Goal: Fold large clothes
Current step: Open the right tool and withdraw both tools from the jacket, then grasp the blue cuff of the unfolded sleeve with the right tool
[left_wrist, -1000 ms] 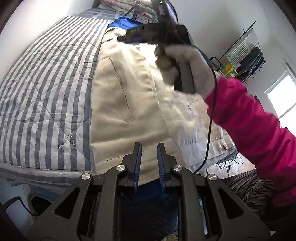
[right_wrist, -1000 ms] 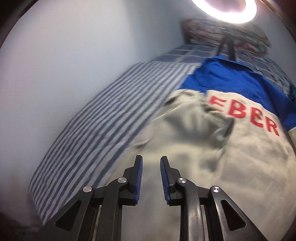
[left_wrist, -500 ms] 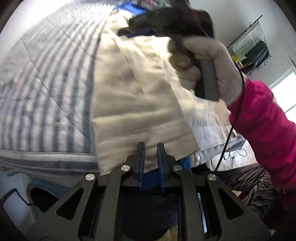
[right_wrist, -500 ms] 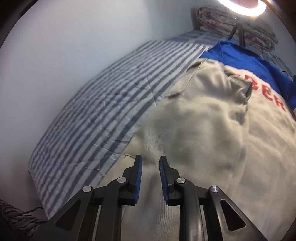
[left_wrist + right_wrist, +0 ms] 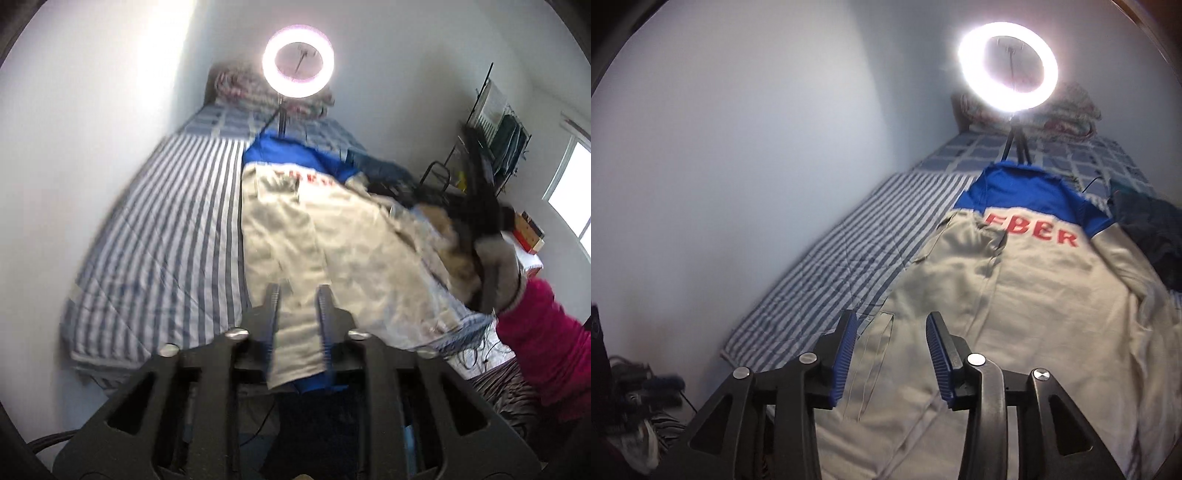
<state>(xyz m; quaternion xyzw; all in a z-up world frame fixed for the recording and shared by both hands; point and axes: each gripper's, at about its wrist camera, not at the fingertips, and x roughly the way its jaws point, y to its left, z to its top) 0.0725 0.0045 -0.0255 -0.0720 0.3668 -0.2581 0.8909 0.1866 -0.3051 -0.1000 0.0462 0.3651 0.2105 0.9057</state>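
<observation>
A beige jacket [image 5: 332, 240] with a blue yoke and red letters lies lengthwise on the striped bed [image 5: 166, 240], one side folded over its middle. My left gripper [image 5: 298, 306] hovers above the near hem; its jaws are opening and the pads press on nothing, with the cloth showing through the gap below. My right gripper [image 5: 892, 332] hangs over the folded side of the jacket [image 5: 1034, 295], its blue-padded jaws also opening with nothing between them. In the left wrist view a gloved hand [image 5: 495, 266] with a pink sleeve [image 5: 546, 350] holds it, blurred, at the jacket's right edge.
A lit ring light [image 5: 1008, 66] on a stand rises at the head of the bed, in front of patterned bedding [image 5: 1067, 110]. Dark clothes [image 5: 1145, 229] lie right of the jacket. A rack [image 5: 495, 122] and a window [image 5: 572, 192] are at the right; clutter [image 5: 635, 387] lies on the floor at the left.
Both grippers' jaws have widened from nearly shut. Both hands have risen and pulled back from the jacket, so the whole bed and the ring light now show.
</observation>
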